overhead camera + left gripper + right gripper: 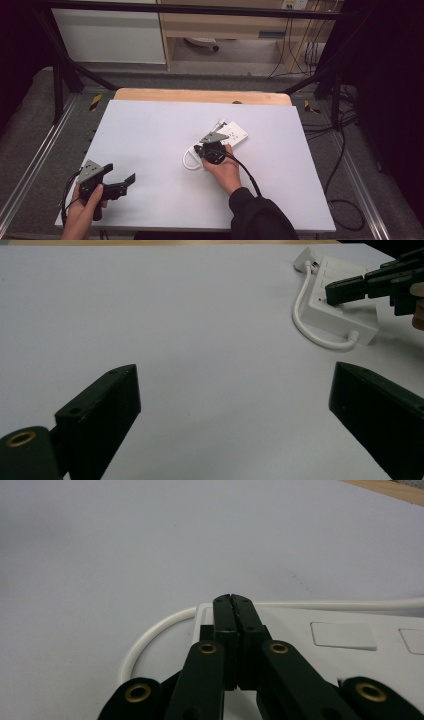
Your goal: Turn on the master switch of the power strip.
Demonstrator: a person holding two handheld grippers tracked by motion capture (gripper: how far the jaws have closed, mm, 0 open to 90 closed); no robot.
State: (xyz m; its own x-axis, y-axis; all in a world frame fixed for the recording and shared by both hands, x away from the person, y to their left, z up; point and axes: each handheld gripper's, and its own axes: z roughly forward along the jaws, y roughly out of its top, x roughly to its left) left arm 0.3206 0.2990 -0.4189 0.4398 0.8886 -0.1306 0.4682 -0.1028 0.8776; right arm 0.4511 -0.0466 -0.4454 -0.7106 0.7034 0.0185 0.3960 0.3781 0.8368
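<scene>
A flat white power strip [234, 134] with a looped white cable [189, 161] lies near the middle of the white board [150, 130]. My right gripper [201, 149] is held over the strip's near end. In the right gripper view its jaws [233, 598] are shut tight together with nothing between them, tips over the strip's [350, 640] edge where the cable [150, 635] curves off. My left gripper [120, 174] rests at the board's front left, open and holding nothing. The left gripper view [235, 372] looks across bare board to the strip [340, 315] and the other gripper's jaws.
The wooden table edge [200, 95] shows beyond the board. Black frame bars and dark cables [340, 165] run along the right side of the table. A wooden cabinet [225, 25] stands behind.
</scene>
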